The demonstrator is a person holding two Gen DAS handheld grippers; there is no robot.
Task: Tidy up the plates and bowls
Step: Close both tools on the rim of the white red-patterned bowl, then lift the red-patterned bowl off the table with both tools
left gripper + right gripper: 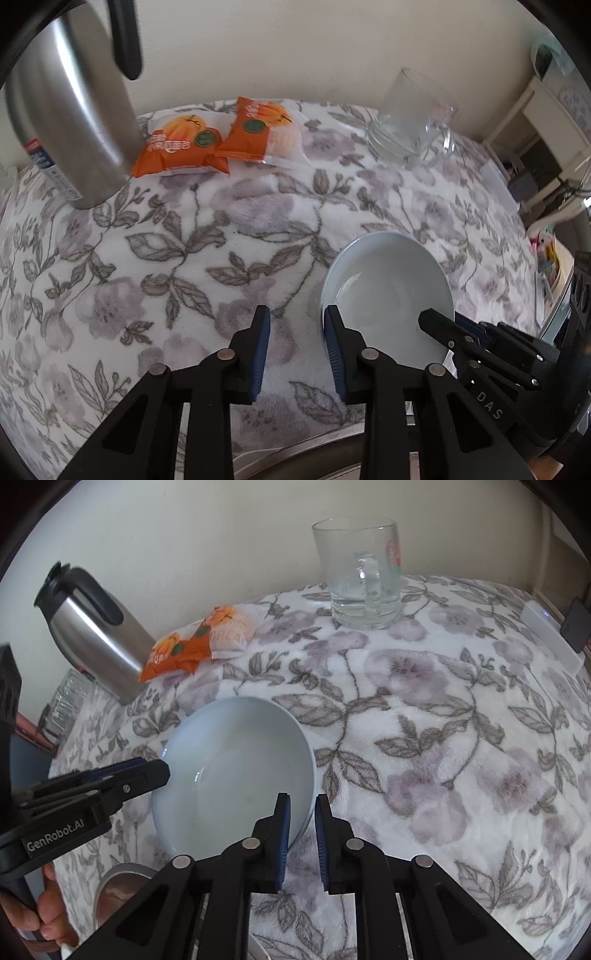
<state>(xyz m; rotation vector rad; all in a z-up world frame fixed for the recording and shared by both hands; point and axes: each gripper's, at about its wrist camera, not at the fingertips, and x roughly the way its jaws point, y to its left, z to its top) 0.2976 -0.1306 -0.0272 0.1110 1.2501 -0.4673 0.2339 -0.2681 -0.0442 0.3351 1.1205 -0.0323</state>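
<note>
A pale blue bowl (388, 288) (236, 775) sits upright on the floral cloth (147, 258). In the right wrist view my right gripper (302, 801) is shut on the bowl's near right rim, one finger inside and the other outside. The left wrist view shows that gripper (424, 317) reaching into the bowl from the right. My left gripper (297, 317) stands open at the bowl's left rim. Its right finger (334, 332) lies against the rim. Its left finger is apart from the bowl, over the cloth. From the right wrist view the left gripper (164, 770) touches the rim's left edge.
A steel jug (74, 110) (96, 642) stands at the far left beside orange snack packets (207, 136) (192, 646). A glass mug (410, 118) (358, 576) stands at the back. A metal vessel (118, 882) sits by the table's near edge, near a person's hand (48, 915).
</note>
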